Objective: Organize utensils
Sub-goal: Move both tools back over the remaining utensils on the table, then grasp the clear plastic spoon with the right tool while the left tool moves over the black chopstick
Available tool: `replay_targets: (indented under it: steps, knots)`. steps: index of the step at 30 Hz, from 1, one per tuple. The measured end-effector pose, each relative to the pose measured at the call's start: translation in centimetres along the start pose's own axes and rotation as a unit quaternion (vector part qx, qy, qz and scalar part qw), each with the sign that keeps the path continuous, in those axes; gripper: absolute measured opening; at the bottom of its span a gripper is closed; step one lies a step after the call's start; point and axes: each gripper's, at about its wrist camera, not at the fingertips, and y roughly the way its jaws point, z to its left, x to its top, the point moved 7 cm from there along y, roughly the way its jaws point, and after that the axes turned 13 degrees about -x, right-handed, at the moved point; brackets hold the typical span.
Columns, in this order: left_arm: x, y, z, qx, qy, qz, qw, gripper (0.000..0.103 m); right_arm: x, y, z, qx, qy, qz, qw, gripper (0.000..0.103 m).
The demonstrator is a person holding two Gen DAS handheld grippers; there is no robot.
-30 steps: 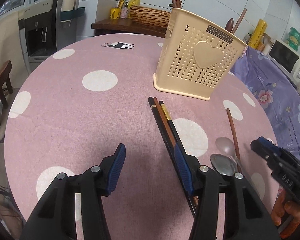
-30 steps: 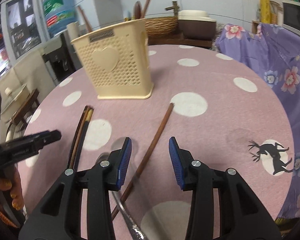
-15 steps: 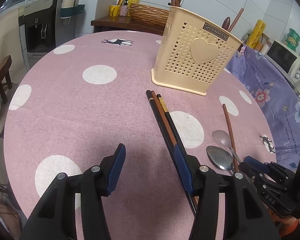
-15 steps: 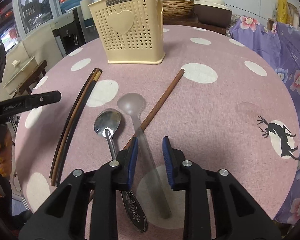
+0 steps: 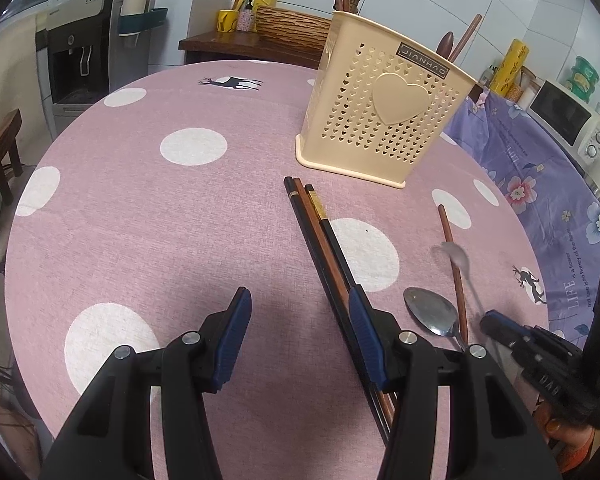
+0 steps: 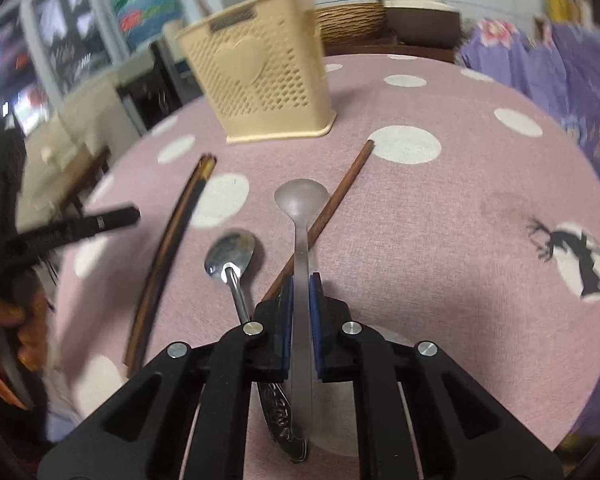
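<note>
The right gripper [image 6: 301,280] is clamped on the handle of a clear spoon [image 6: 300,200]; its jaws have just been closing, and the blue pads now press the handle from both sides, bowl pointing ahead toward the holder. The left gripper [image 5: 296,312] stands half open over the tablecloth with nothing between its fingers — its right finger sits just over the chopsticks.

The table [image 5: 140,208] is round, under a pink cloth with white dots. On it the cream holder [image 5: 380,116] stands upright, its walls pierced with small hearts and a raised heart on the front. Dark wooden handles stick up out of it — two at the back left, a couple more at the back right; what they belong to cannot be told.

In front of the holder, three chopsticks [image 5: 320,236] lie side by side, touching. To their right lies a single brown chopstick [image 6: 340,192], apart from them. Between these rests a steel spoon [image 6: 230,252], bowl up, just beside the clear one.
</note>
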Motion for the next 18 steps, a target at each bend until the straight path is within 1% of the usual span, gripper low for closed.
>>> replay_targets:
  steps: [2,4,7,9,12,16,17,18]
  knots:
    - [0.0,0.0,0.0,0.000,-0.001,-0.001,1.0000,0.051,0.5,-0.7,-1.4,-0.010,0.029,-0.016,0.999,0.009]
    - [0.0,0.1,0.0,0.000,-0.002,-0.001,1.0000,0.051,0.8,-1.1,-2.5,-0.026,0.042,-0.023,0.999,0.009]
    - [0.0,0.3,-0.2,-0.001,0.000,0.000,1.0000,0.051,0.8,-0.7,-3.7,-0.072,0.041,-0.020,0.996,0.009]
    - [-0.1,0.4,-0.2,-0.001,0.001,0.003,1.0000,0.051,0.6,-0.4,-4.2,-0.082,0.040,-0.018,0.996,0.009]
    - [-0.3,0.8,-0.3,0.003,0.003,0.009,1.0000,0.050,0.3,0.0,-4.2,-0.110,0.022,-0.017,0.994,0.009]
    - [-0.5,1.5,-0.3,0.014,0.011,0.021,0.9996,0.050,0.1,0.3,-4.1,-0.121,0.016,-0.021,0.992,0.010]
    - [-0.6,1.6,-0.4,0.016,0.014,0.024,0.9995,0.050,0.1,0.3,-4.1,-0.121,0.017,-0.021,0.992,0.012]
    - [-0.7,1.8,-0.6,0.017,0.017,0.028,0.9993,0.050,0.1,0.3,-4.1,-0.120,0.019,-0.021,0.992,0.018]
